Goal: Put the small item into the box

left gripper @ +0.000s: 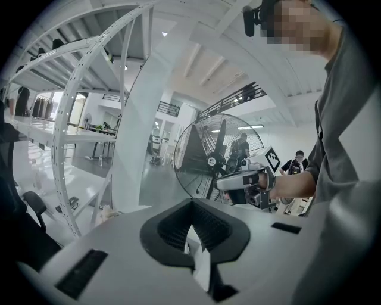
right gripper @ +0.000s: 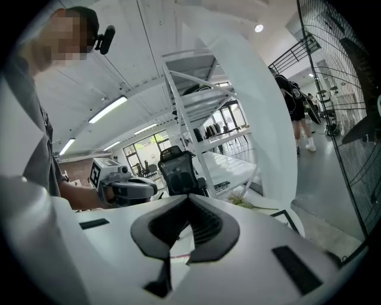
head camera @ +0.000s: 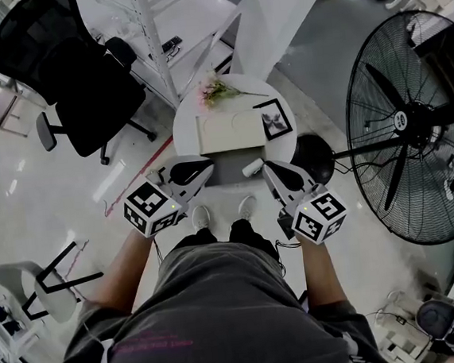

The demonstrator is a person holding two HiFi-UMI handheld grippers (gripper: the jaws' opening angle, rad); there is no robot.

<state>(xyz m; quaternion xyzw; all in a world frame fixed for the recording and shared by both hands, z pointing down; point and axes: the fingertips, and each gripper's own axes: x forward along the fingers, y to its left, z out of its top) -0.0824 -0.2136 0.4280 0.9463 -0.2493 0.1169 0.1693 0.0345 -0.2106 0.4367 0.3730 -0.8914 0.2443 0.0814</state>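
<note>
left gripper (head camera: 208, 168) and right gripper (head camera: 268, 168) being held low before body, both clenched on nothing, jaws pressed tip to tip; judged as being kept ready at near edge of round table (head camera: 186, 125) for approach. small white item (head camera: 252, 167), apparently on grey patch (head camera: 226, 171) near table edge, lying outside box (head camera: 207, 143), just beside right gripper tip. pick-up judged not yet begun.

I wear a grey short-sleeved shirt (head camera: 223, 305), dark trousers (head camera: 216, 237) and white shoes (head camera: 201, 216). My left gripper (head camera: 209, 168) and right gripper (head camera: 266, 168) are white, with black ribbed pads (left gripper: 209, 229).
</note>
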